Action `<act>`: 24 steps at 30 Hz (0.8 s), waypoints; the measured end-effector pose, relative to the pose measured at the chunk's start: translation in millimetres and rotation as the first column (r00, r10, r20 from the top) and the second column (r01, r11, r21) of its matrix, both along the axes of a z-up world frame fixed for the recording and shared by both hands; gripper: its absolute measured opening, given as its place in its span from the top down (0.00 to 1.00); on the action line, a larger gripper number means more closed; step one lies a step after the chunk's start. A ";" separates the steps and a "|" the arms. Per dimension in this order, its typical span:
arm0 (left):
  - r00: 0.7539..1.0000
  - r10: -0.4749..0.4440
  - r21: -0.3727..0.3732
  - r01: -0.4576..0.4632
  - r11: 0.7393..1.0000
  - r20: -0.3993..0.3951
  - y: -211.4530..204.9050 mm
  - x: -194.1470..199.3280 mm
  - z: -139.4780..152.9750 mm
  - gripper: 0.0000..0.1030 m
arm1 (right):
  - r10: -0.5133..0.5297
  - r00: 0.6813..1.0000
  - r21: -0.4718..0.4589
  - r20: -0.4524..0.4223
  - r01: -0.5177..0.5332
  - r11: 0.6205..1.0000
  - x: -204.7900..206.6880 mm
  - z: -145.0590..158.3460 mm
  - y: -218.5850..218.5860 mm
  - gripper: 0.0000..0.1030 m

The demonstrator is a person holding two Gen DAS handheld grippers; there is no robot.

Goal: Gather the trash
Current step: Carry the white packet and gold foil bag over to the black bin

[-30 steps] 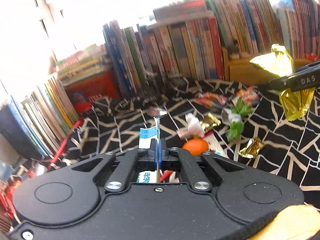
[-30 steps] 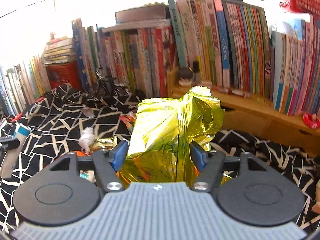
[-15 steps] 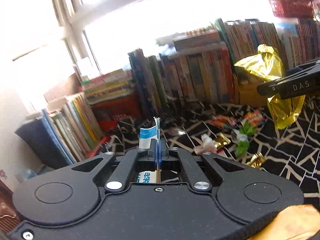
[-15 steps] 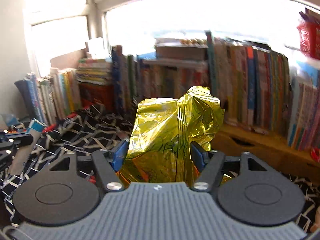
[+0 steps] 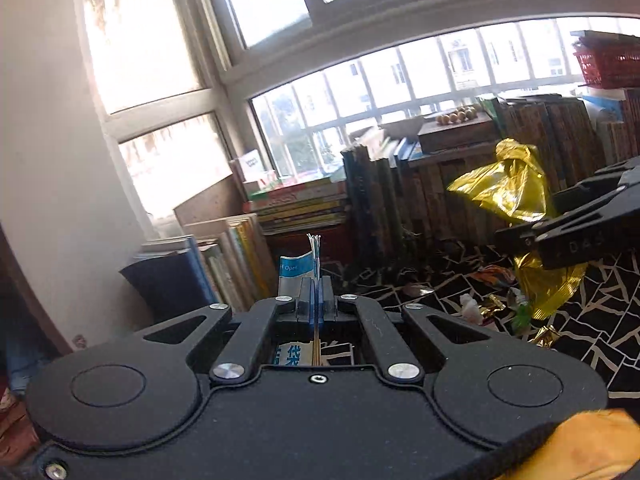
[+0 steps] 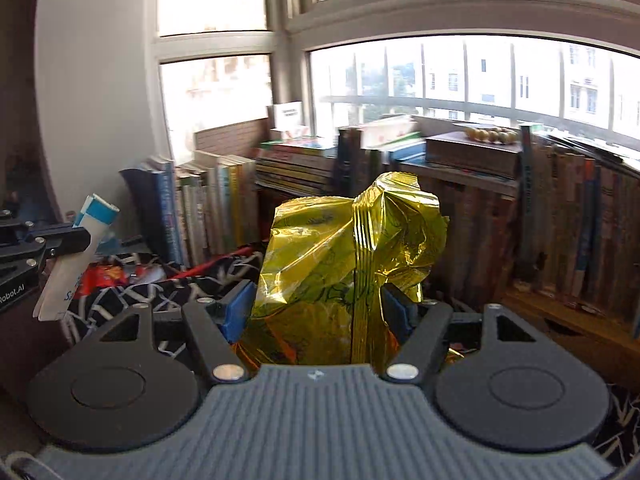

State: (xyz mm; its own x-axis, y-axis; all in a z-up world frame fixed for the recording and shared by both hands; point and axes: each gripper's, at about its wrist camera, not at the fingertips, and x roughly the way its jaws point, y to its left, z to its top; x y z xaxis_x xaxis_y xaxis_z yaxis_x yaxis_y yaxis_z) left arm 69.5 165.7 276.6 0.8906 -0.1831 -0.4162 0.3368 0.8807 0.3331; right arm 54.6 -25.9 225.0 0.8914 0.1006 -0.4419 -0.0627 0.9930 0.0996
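**Handling properties and item count: two wrappers in grip**

The left gripper (image 5: pixel 316 300) is clenched flat on a thin white-and-blue paper packet (image 5: pixel 298 270). The packet is light, limp and easily creased; it stands up at 12 o'clock from the pads and hangs below them. Judged best hold: across its flat faces near the middle, as now.

The right gripper (image 6: pixel 320 312) grasps a crumpled gold foil bag (image 6: pixel 344 264), its jaws standing wide around the bulk. The foil is light, springy and likely slippery; it looks empty or nearly so. A grip low on the crimped seam should slip less than one on the puffed body.

Both items are held in the air above the black-and-white patterned cloth (image 5: pixel 600 320), the bag at 3 o'clock of the packet in the left wrist view.

Count:
- Grippers: two
- Paper packets held: one
- Gold foil bags held: one
- Loose wrappers (image 5: pixel 496 304) on the cloth: several, too small to count exactly
- Red baskets (image 5: pixel 608 66): one, at 2 o'clock
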 end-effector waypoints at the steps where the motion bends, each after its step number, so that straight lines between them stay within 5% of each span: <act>1: 1.000 0.010 -0.004 -0.010 1.000 0.003 5.5 -5.4 3.9 0.99 | 0.017 1.000 0.004 0.004 -0.017 1.000 -1.4 2.0 6.2 0.31; 14: 0.973 0.231 -0.001 -0.231 0.973 0.006 94.4 -64.6 11.9 0.99 | 0.261 0.965 0.014 0.008 -0.262 0.965 -20.4 -2.7 103.3 0.30; 24: 0.914 0.404 -0.001 -0.404 0.915 -0.041 156.8 -122.7 -3.1 0.98 | 0.432 0.902 0.014 -0.017 -0.431 0.902 -37.0 -14.5 174.4 0.30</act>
